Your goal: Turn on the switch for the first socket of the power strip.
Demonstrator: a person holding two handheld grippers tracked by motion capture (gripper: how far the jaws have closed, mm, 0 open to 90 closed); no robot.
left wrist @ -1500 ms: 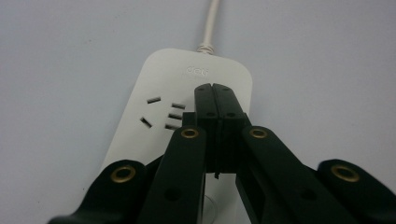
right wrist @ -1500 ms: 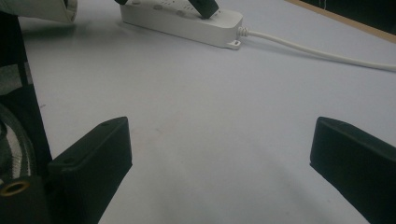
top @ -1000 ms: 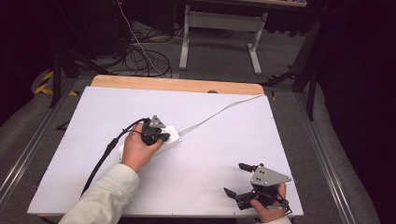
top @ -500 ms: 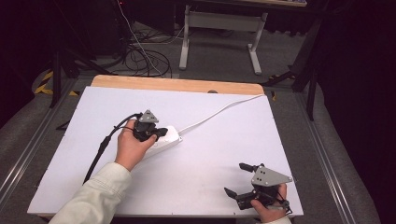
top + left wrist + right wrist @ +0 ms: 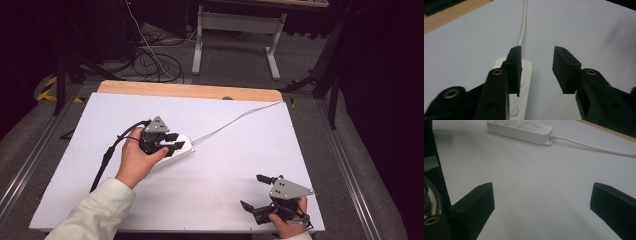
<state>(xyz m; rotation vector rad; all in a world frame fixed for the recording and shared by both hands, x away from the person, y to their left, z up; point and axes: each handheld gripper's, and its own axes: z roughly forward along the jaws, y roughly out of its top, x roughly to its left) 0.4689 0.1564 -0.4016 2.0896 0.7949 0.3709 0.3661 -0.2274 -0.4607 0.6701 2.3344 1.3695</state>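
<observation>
While I hovered over the table (image 5: 225, 200), my left gripper (image 5: 172, 141) stood with jaws parted above the end of the white strip (image 5: 520, 128), one jaw over it, one beside. Its cord (image 5: 235, 121) ran off toward the far right edge. My right gripper (image 5: 256, 192), jaws wide, rested near the front right corner, well apart.

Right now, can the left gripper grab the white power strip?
Probably yes. The left gripper is right above the power strip with its jaws open, and one jaw sits over the strip's top. Nothing on the table is in the way.
</observation>
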